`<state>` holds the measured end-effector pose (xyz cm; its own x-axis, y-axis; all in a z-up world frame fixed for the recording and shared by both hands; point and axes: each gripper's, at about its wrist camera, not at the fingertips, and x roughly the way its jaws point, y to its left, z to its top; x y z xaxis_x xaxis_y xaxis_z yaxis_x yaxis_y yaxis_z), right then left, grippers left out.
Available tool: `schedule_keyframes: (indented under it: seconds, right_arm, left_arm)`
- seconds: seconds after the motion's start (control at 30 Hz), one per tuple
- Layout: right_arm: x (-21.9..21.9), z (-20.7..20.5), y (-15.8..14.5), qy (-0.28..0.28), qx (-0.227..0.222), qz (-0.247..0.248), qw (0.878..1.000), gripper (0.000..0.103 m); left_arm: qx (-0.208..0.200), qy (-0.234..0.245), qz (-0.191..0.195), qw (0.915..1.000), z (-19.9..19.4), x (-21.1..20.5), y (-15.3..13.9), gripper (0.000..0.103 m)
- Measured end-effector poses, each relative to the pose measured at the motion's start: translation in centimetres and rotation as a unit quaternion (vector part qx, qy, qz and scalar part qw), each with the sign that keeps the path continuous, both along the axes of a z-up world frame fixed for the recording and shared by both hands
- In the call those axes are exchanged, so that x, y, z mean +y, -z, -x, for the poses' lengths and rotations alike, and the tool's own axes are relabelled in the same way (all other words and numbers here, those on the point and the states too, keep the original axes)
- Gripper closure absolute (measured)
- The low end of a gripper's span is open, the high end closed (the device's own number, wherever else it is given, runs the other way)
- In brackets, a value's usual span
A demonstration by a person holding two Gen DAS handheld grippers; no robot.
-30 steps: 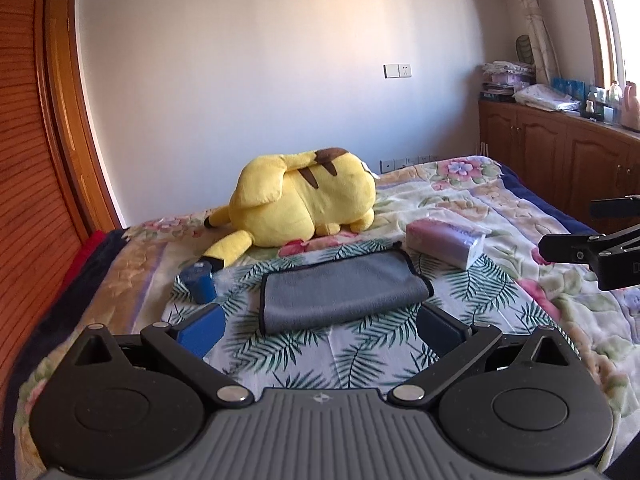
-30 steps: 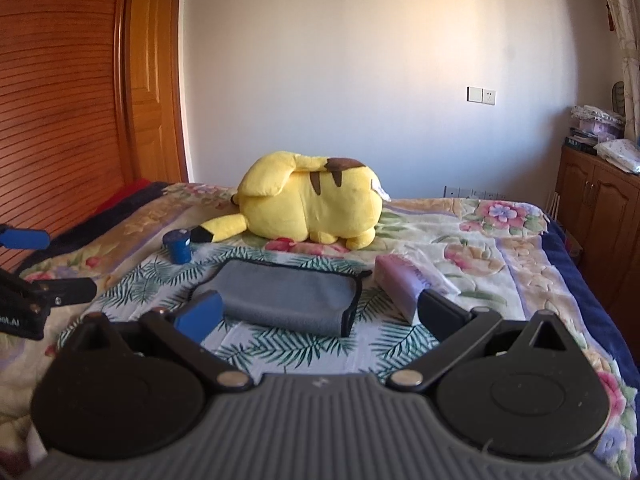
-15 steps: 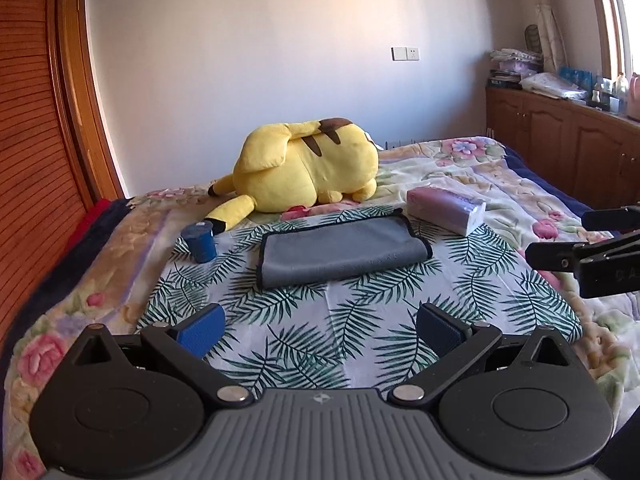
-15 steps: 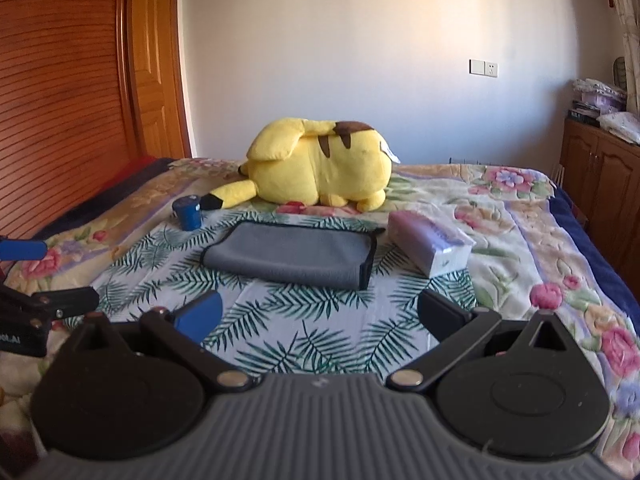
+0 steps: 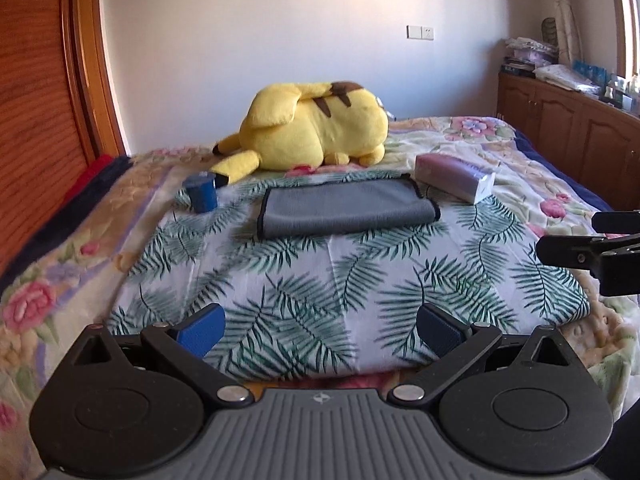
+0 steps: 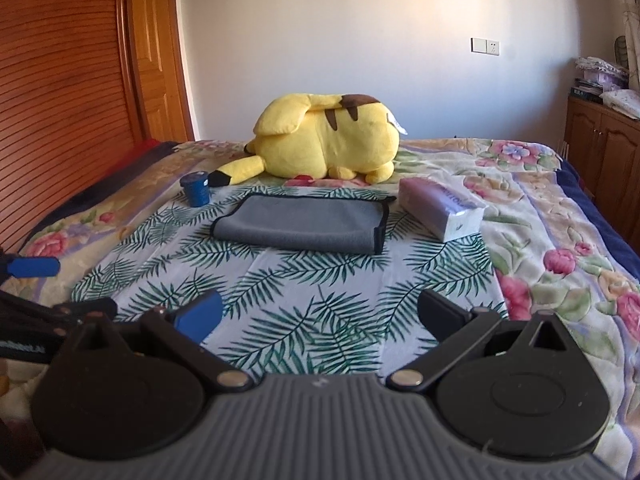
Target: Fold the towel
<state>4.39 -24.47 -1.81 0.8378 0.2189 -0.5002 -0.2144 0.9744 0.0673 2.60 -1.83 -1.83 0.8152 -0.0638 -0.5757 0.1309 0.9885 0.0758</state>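
Note:
A grey towel [image 5: 346,208] with black trim lies folded on a palm-leaf cloth [image 5: 344,280] on the bed; it also shows in the right wrist view [image 6: 300,228]. My left gripper [image 5: 320,330] is open and empty, well short of the towel near the cloth's front edge. My right gripper [image 6: 318,314] is open and empty, also well back from the towel. Each gripper shows at the edge of the other's view.
A yellow plush toy [image 5: 316,136] lies behind the towel. A blue cup [image 5: 202,192] stands to its left and a tissue pack [image 5: 456,180] to its right. Wooden wardrobe on the left, cabinets [image 5: 568,128] on the right.
Both grippers have pulled back and away from the towel, which now looks farther off. The towel lies folded and has not moved.

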Motion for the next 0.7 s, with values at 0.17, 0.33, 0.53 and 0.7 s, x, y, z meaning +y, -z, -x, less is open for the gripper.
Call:
schedule_keyframes:
  seconds: [0.17, 0.33, 0.53, 0.7]
  right_arm:
    - [0.5, 0.2, 0.6, -0.005, 0.001, 0.005, 1.000, 0.000]
    - [0.4, 0.0, 1.5, 0.002, 0.001, 0.007, 1.000, 0.000]
    - [0.0, -0.4, 2.5, 0.014, 0.006, 0.001, 1.000, 0.000]
    - [0.1, 0.0, 2.4, 0.014, -0.006, 0.003, 1.000, 0.000]
  left_arm:
    - [0.000, -0.008, 0.008, 0.9999, 0.0, 0.5, 1.0, 0.000]
    - [-0.004, -0.010, 0.005, 0.9999, 0.1, 0.7, 1.4, 0.000]
    - [-0.018, -0.021, 0.000, 0.9996, 0.4, 0.9, 1.5, 0.000]
    - [-0.038, -0.023, -0.001, 0.9990, 0.6, 0.9, 1.2, 0.000]
